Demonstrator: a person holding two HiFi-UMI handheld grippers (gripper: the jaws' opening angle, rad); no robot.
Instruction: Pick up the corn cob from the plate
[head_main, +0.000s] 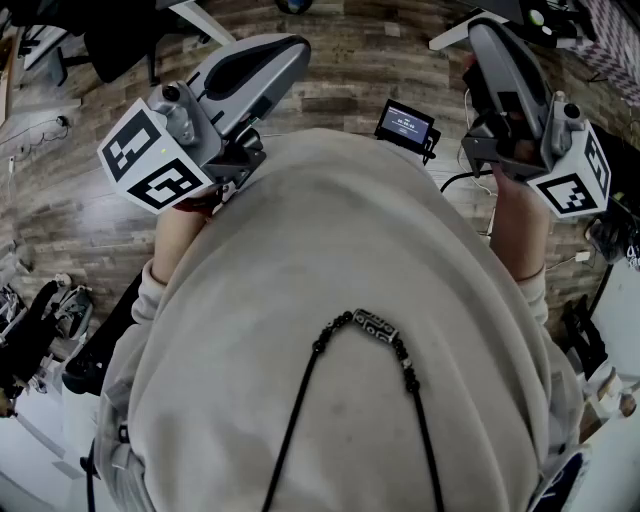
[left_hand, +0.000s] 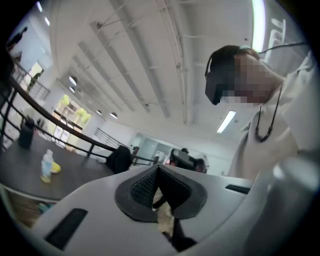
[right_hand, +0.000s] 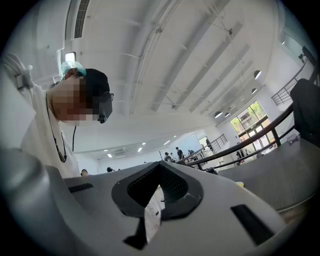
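The left gripper (left_hand: 157, 169) has its two dark ribbed pads (left_hand: 143, 188) closed tip to tip, and nothing is caught where they meet. Behind the tips the jaws spread into a narrow slot with something pale showing through it, too blurred to name. The right gripper (right_hand: 159, 165) is likewise fully closed and empty, pads (right_hand: 171, 185) touching at the point, with a pale strip showing in the slot behind.

In the head view both grippers are held up, one at each shoulder of the person's pale sweatshirt (head_main: 330, 300), and point away from it. The left marker cube (head_main: 150, 158) sits just off the sweatshirt's left shoulder above the left hand (head_main: 182, 228). The right cube (head_main: 575, 180) sits off its right shoulder above the right hand (head_main: 520, 205). A dark cord with a patterned bead (head_main: 375, 325) hangs down the sweatshirt's front. Beyond the sweatshirt, between the two grippers, a small lit screen (head_main: 405, 123) stands over the wood-plank floor (head_main: 330, 90).

The sweatshirt fills most of the head view and hides whatever lies below it. The corn cob and plate cannot be made out in any view. Far left in the left gripper view, a small yellow thing (left_hand: 56, 168) lies beside a bottle (left_hand: 46, 165) on a dark table (left_hand: 75, 172); it is too small to identify.
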